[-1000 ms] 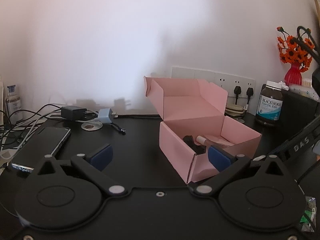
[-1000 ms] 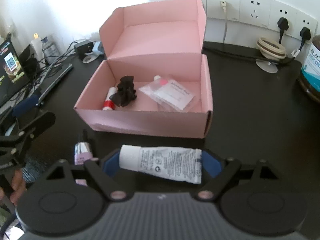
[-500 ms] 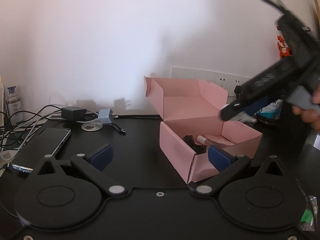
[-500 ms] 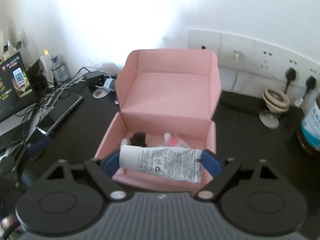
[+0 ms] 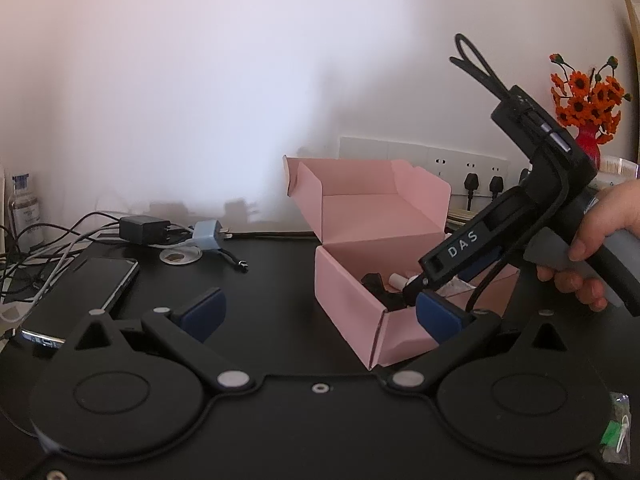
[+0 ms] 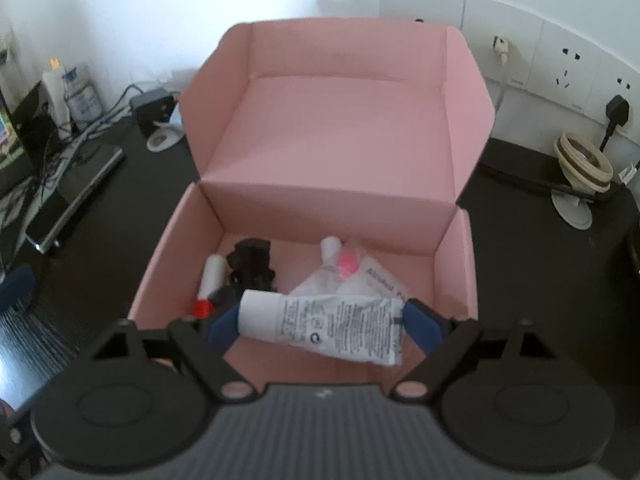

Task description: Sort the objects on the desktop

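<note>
My right gripper is shut on a white printed tube, held crosswise by its two ends above the front of the open pink box. Inside the box lie a black clip, a white stick with a red cap and clear plastic packets. In the left wrist view the right gripper dips into the pink box, a hand holding its handle. My left gripper stands open over the black desk, with nothing between its blue pads.
A phone, chargers and tangled cables lie at the desk's left. Wall sockets, a coiled holder and a red vase of orange flowers stand at the right. A small green-and-clear packet lies near right.
The right gripper carried the tube from the desk in front of the box to above the box's inside. In the left view it swung in from the right and came down over the box.
</note>
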